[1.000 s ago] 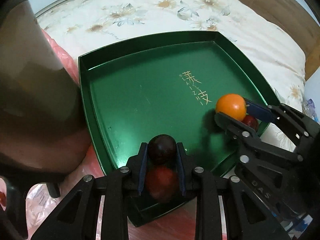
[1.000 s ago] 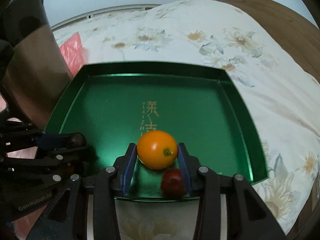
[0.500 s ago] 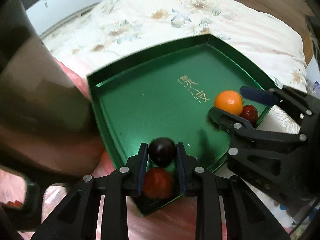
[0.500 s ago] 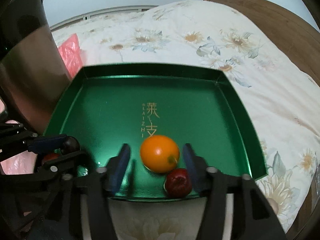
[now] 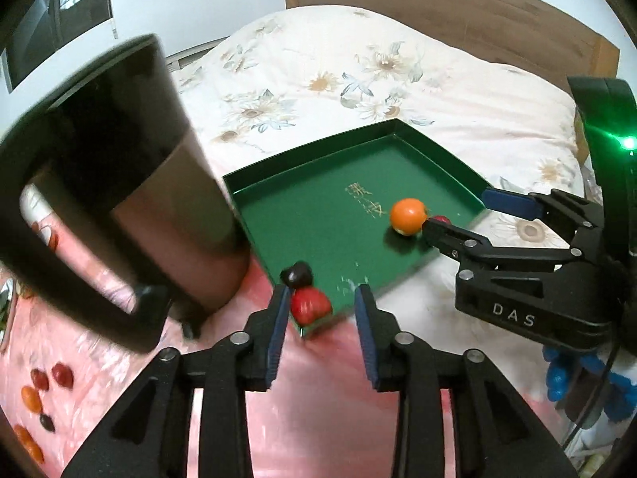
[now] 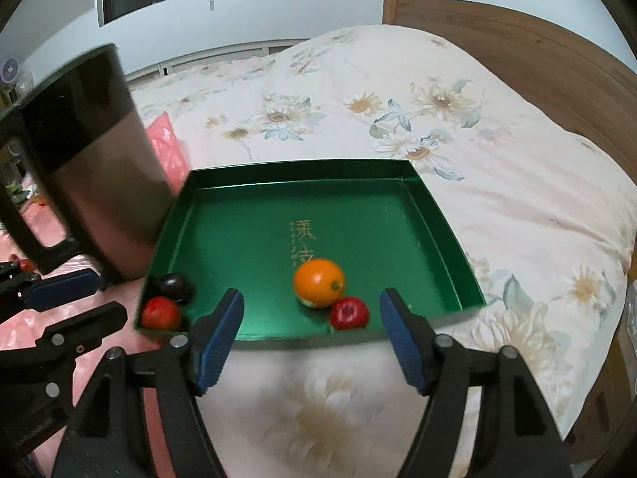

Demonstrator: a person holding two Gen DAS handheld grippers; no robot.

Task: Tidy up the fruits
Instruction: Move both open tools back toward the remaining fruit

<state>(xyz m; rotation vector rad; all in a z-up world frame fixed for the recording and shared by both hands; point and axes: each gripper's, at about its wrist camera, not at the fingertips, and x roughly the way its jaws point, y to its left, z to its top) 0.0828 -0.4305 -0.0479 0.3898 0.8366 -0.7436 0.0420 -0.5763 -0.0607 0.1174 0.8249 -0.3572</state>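
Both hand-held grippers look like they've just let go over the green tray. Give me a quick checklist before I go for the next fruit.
1. Left hand-held gripper free of fruit: ok, jaws opening, the dark round plum and red fruit sit loose beyond its pads.
2. Right hand-held gripper free: ok, jaws opening wide, nothing pressed.
3. Round orange fruit resting in the shiny green square tray: ok, beside a small red fruit.
4. Dark plum and red fruit inside the tray's corner: ok.
5. More fruit left to collect: ok, several pieces lie on the pink plastic sheet.
6. Tall brown-and-black bin clear of the path: cannot tell.
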